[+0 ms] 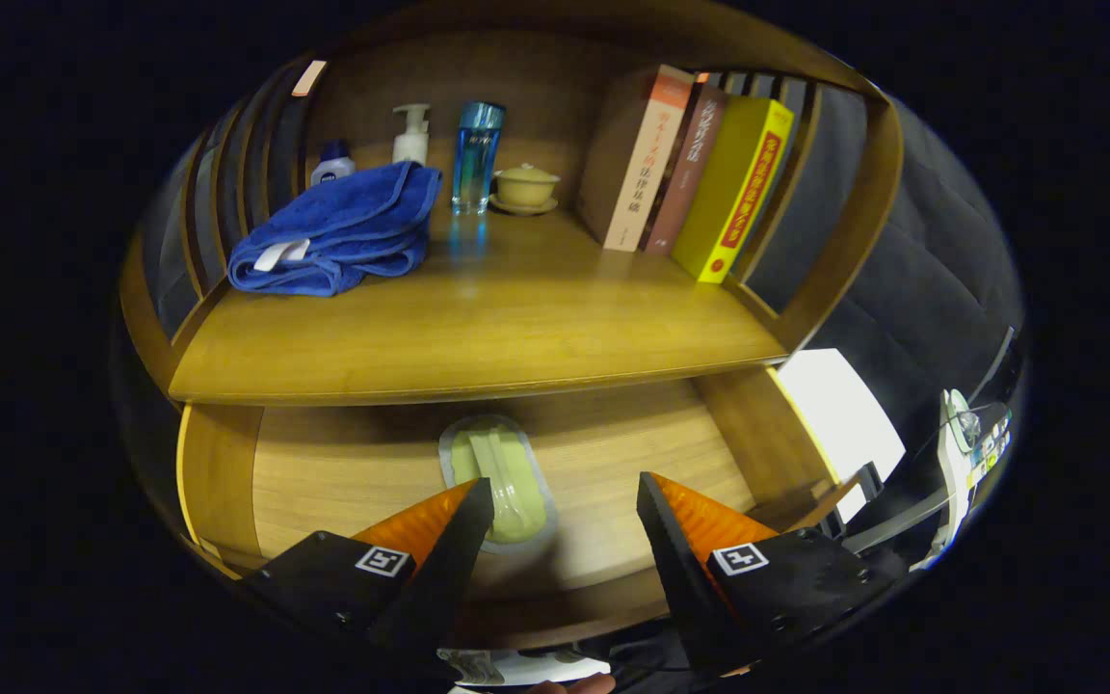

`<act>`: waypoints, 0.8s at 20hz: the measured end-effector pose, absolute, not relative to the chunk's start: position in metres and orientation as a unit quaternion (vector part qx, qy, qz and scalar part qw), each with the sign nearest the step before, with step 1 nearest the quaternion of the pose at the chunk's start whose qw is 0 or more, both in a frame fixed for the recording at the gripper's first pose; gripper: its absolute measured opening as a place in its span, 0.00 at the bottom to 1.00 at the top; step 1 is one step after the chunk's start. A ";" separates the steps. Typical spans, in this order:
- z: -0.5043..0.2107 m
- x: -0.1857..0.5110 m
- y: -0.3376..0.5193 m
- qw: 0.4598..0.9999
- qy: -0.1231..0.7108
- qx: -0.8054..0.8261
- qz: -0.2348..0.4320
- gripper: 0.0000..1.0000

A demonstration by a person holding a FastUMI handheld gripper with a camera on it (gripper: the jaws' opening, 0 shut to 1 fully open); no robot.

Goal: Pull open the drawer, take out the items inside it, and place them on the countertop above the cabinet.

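You are holding the tongs (565, 506) spread wide and gripping nothing, hanging over the pulled-out drawer (324, 472). A pale green packet (502, 472) is lying on the drawer floor, just ahead of the left finger and partly behind its tip. Above, the tabletop (478, 328) is carrying a blue towel (343, 226), bottles (475, 154) and books (700, 173).

Hand-held gripper (565, 501), fingers spread wide apart
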State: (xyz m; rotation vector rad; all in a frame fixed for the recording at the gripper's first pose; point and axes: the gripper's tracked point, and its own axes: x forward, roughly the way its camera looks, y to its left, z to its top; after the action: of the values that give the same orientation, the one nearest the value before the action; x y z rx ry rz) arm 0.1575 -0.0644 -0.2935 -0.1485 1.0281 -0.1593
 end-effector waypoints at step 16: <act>-0.364 0.170 -0.017 0.844 0.535 -0.037 0.010 0.32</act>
State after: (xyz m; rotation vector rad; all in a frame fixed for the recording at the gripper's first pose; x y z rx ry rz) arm 0.1696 -0.0166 -0.3643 -0.0770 1.1283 0.0208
